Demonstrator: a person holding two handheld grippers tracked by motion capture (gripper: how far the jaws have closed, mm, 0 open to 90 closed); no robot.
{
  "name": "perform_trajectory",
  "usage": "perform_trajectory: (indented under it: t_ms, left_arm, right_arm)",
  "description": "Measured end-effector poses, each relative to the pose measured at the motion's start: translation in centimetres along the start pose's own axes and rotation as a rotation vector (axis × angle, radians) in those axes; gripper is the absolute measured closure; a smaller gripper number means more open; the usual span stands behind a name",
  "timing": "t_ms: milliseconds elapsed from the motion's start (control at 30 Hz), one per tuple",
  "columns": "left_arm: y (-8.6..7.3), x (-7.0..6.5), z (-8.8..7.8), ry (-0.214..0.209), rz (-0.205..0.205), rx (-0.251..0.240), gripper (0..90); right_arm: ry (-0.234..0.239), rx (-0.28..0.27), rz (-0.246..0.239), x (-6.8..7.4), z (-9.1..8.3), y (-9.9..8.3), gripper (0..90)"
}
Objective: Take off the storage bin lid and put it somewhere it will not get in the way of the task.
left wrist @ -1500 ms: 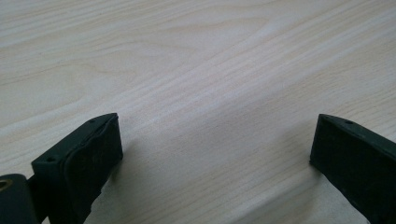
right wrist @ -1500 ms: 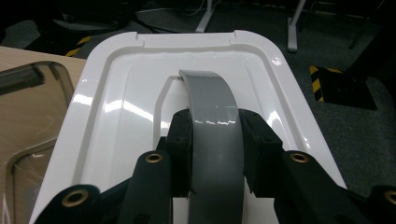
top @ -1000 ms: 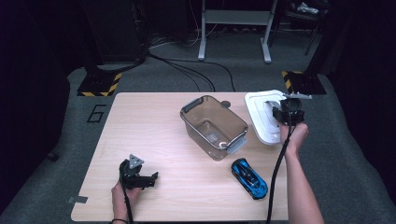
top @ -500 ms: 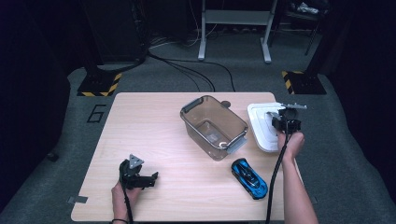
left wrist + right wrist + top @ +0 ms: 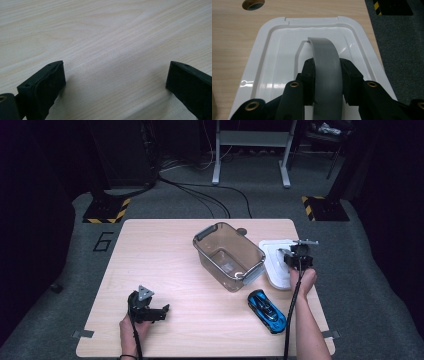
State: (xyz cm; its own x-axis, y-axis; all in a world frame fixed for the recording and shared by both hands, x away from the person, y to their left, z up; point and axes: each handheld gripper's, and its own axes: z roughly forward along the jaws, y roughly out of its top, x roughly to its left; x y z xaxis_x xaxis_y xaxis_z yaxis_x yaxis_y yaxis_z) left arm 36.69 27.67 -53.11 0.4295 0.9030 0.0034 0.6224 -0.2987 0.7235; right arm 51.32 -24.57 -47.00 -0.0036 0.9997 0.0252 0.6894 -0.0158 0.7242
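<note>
A white lid (image 5: 272, 265) lies low over the right side of the wooden table (image 5: 160, 255), beside a clear plastic bin (image 5: 200, 237); whether it touches the table is unclear. My right gripper (image 5: 295, 256) is shut on the lid's grey arched handle (image 5: 325, 57). In the right gripper view the black jaws press that handle from both sides over the lid (image 5: 274, 57), with the right gripper (image 5: 327, 82) pointing along it. My left gripper (image 5: 159, 312) rests at the table's front left. Its jaws stand wide open in the left gripper view, the left gripper (image 5: 115, 80) holding nothing over bare wood (image 5: 100, 30).
A blue toy car (image 5: 267, 311) lies on the table in front of the lid, close to my right forearm. A round hole (image 5: 242, 231) sits in the tabletop behind the bin. The table's right edge runs just beyond the lid, with grey floor below.
My right gripper has come down toward the table with the white lid in its grip, and the lid sits lower beside the bin. The left gripper has stayed where it was.
</note>
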Motion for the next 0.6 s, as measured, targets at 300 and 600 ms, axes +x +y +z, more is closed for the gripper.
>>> perform_trajectory:
  t_ms: [300, 600]
  left_arm:
    - [0.0, 0.0, 0.0, 0.001, 0.000, 0.000, 2.3]
    - [0.0, 0.0, 0.0, 0.001, 0.001, 0.000, 2.3]
  right_arm:
    - [0.012, 0.033, -0.010, -0.2, 0.9, -0.7, 66.3]
    - [0.055, 0.072, -0.039, -0.3, 0.9, -0.9, 49.6]
